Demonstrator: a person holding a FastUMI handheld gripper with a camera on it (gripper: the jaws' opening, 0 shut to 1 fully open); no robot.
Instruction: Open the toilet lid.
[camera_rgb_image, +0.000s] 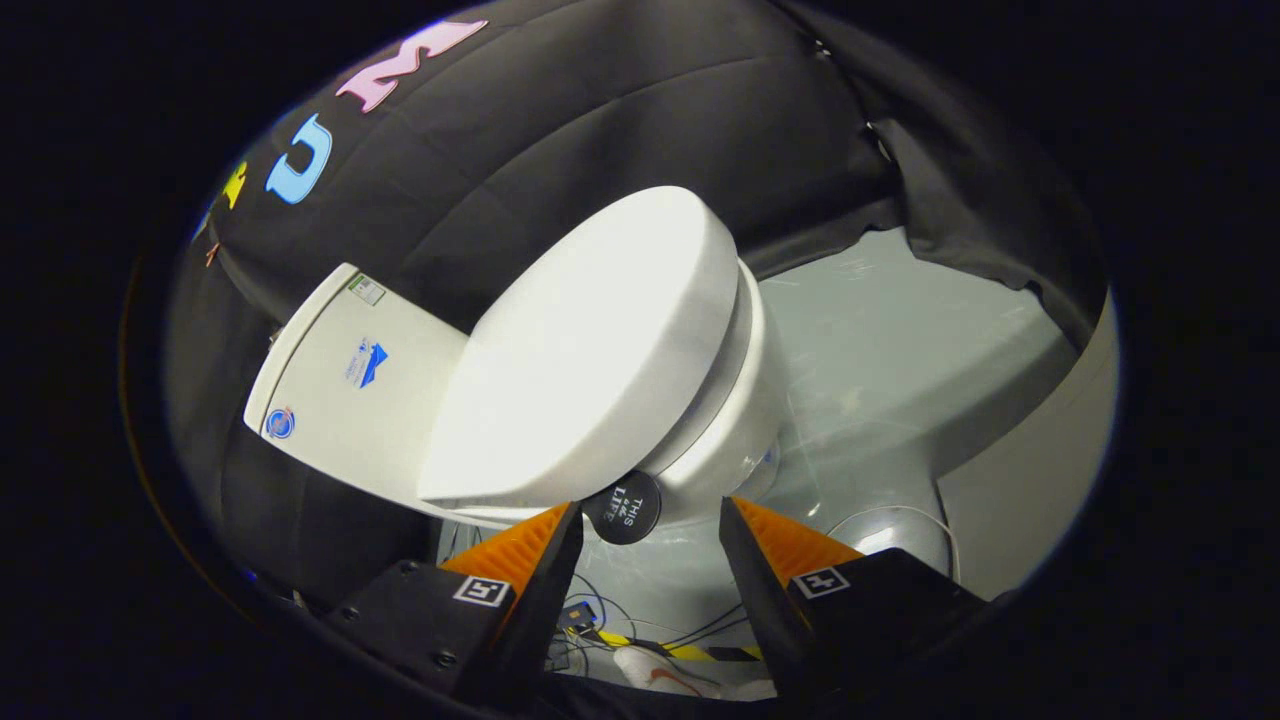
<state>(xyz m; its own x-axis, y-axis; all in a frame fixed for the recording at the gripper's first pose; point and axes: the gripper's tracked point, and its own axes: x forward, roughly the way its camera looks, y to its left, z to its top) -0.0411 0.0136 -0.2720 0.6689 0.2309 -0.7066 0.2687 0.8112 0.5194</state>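
Note:
A white toilet stands tilted in my view. Its lid (590, 350) lies closed flat over the seat and bowl (740, 420), with the cistern (340, 390) behind it. A small round black tab (623, 507) sticks out from the lid's side edge. My gripper (650, 520) is open, its fingertips just short of the lid's edge, and the black tab sits in the gap between them, nearer one finger (545, 555). Neither finger touches the lid or the tab.
Pale grey floor (900, 340) spreads beyond the bowl, bounded by the black cloth wall (620, 110). Cables, a small device and yellow-black tape (690, 650) lie on the floor below the fingers. A rounded grey object (890, 530) sits beside the far finger.

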